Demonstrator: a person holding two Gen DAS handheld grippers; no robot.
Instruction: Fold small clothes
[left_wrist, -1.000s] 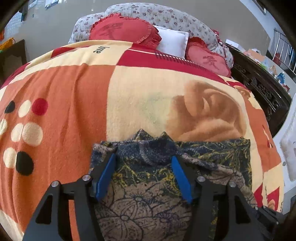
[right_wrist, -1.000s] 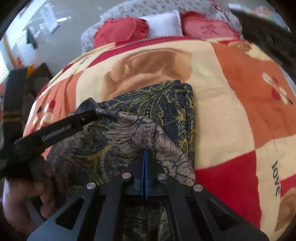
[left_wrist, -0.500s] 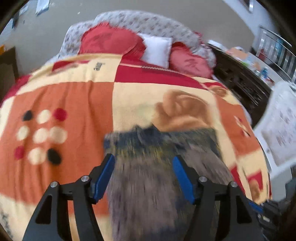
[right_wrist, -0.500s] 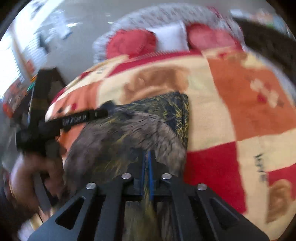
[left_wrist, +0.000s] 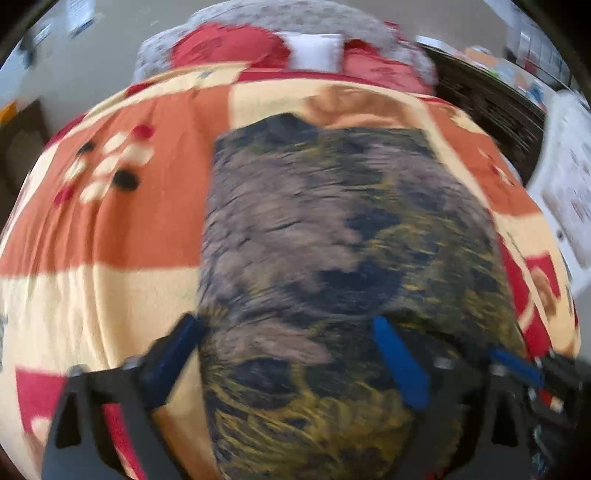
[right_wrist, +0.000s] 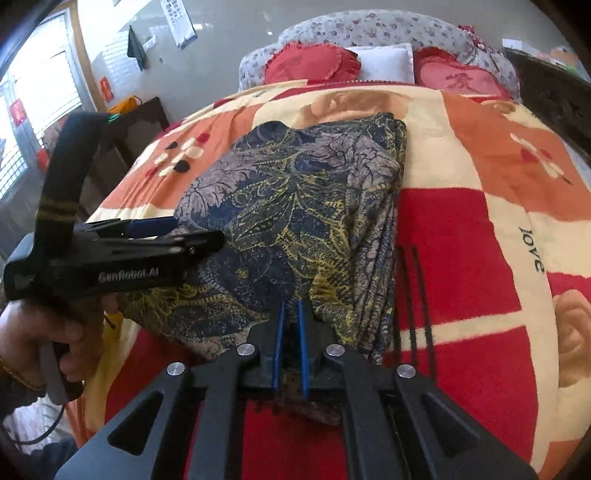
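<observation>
A dark blue, grey and yellow patterned garment (right_wrist: 295, 206) lies spread on the blanket, folded edge along its right side; it also fills the blurred left wrist view (left_wrist: 332, 240). My right gripper (right_wrist: 290, 314) is at the garment's near edge, its blue pads a narrow gap apart with cloth between them. My left gripper (left_wrist: 291, 332) is open, its blue fingers wide apart over the garment's near left part. It shows from the side in the right wrist view (right_wrist: 177, 232), at the garment's left edge.
The bed carries an orange, red and cream blanket (right_wrist: 461, 221). Red heart cushions (right_wrist: 310, 62) and a white pillow (right_wrist: 384, 61) lie at the head. Dark wooden furniture (left_wrist: 491, 99) stands to the right, a dark cabinet (right_wrist: 144, 122) to the left.
Both grippers have pulled back toward the foot of the bed, and the garment now lies stretched out longer and flatter. The right pads have parted slightly. The left stayed open.
</observation>
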